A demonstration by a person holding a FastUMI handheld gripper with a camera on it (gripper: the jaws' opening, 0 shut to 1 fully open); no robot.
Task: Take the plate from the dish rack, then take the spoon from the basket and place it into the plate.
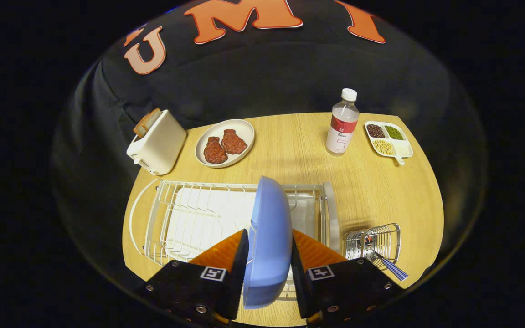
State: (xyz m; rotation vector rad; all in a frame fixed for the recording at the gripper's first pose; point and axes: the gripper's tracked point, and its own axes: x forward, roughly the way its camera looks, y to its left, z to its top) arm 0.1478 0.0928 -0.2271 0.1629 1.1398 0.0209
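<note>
On the desk (290,150), the dish rack (189,218) sits along the near edge; the blue plate (269,237) stands on edge above it, grasped between the gripper (269,269) jaws. It may snag rack wires or slip; the spoon (388,264) waits in the basket (374,241) at the near right corner.

A round-edged wooden table (372,191) with pale grain stands against the booth's black cloth wall (262,77), which hangs in soft folds behind it. Light falls from above, bright on the tabletop, dimming toward the cloth and leaving the surroundings in darkness
</note>
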